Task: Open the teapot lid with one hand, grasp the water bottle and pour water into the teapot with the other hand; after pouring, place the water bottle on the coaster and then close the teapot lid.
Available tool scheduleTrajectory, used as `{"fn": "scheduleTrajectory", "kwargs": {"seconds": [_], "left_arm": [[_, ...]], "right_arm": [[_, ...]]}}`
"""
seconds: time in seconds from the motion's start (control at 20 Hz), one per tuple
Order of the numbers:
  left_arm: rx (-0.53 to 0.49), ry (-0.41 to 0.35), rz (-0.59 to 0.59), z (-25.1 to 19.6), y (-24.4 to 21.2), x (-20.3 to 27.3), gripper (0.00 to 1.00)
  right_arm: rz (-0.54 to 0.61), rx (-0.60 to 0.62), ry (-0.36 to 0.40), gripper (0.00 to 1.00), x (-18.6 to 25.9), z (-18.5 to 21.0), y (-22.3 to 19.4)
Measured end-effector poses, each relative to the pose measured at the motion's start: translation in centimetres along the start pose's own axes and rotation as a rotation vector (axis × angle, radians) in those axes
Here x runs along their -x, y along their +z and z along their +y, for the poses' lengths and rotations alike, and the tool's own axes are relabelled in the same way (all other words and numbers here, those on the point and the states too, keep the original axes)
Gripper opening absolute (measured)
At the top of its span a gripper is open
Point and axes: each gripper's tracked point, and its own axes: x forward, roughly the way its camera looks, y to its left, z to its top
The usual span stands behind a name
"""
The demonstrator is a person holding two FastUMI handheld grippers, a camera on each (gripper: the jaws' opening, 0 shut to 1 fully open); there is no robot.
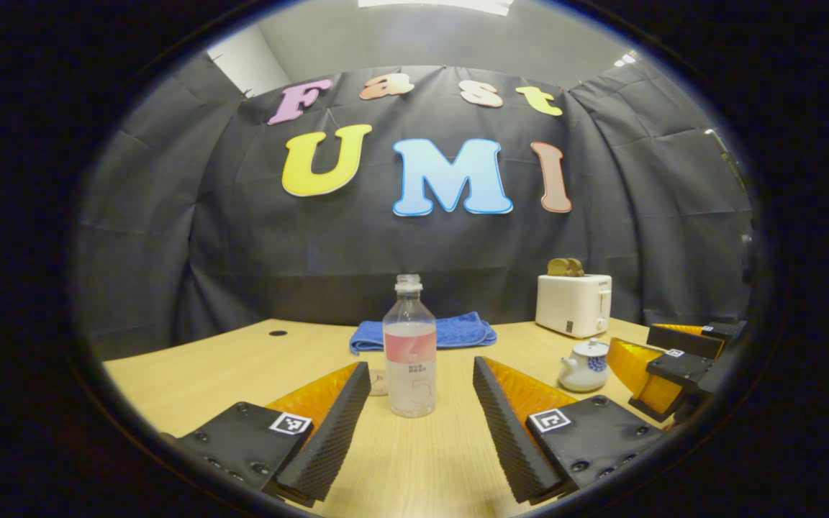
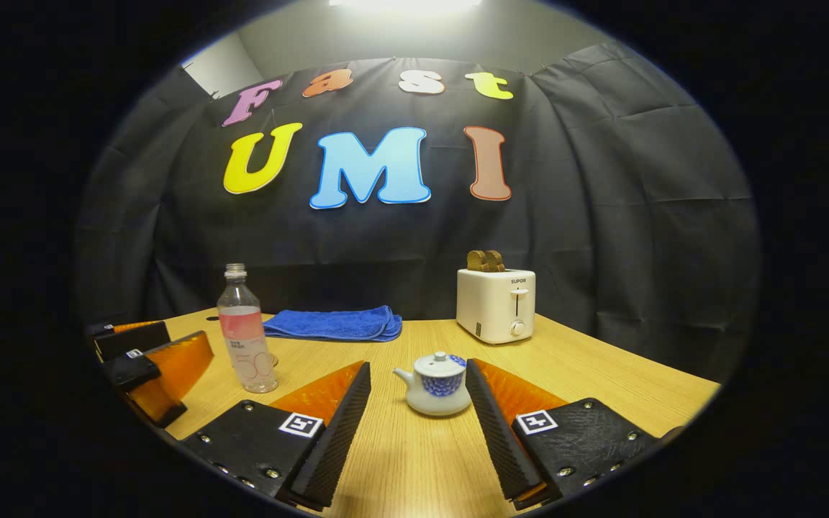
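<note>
On the bench (image 1: 191, 363), left to right:
Left tool (image 1: 420, 392): released, fingers spread wide, low over the wood; in the right gripper view it sits at the left edge (image 2: 152, 363), just left of the bottle.
Bottle (image 1: 409, 345): upright, uncapped, partly filled, pink label; stands ahead of the left tool, in line with the gap between its fingers, touching neither.
Coaster (image 1: 378, 383): a small disc just behind the bottle's left side, mostly hidden by a finger; hard to make out.
Towel (image 1: 458, 331): blue, folded, at the back near the wall.
Teapot (image 2: 435, 385): white with blue pattern, lid on, spout to the left in the right gripper view; between the fingertips of the right tool, close to the right finger, contact unclear.
Right tool (image 2: 418, 392): released, fingers wide apart.
Toaster (image 2: 496, 304): white, behind the teapot to the right, bread in its slots.
</note>
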Motion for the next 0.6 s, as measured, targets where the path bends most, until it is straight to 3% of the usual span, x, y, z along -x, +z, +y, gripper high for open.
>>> {"fn": "scheduleTrajectory", "kwargs": {"seconds": [0.25, 0.4, 0.6], "left_arm": [[-0.032, -0.018, -0.022, 0.2, 0.8, -0.2, 1.00], [-0.019, -0.012, -0.010, 0.8, 0.4, -0.5, 1.00], [-0.042, 0.006, -0.003, 1.8, 0.4, -0.8, 1.00]], "right_arm": [[-0.001, 0.094, -0.053, 0.82, -5.1, -1.9, 0.6], [0.008, 0.139, -0.045, 0.82, -7.0, -1.6, 0.2], [0.052, 0.093, -0.033, 0.80, -8.5, -1.5, -1.1]]}}
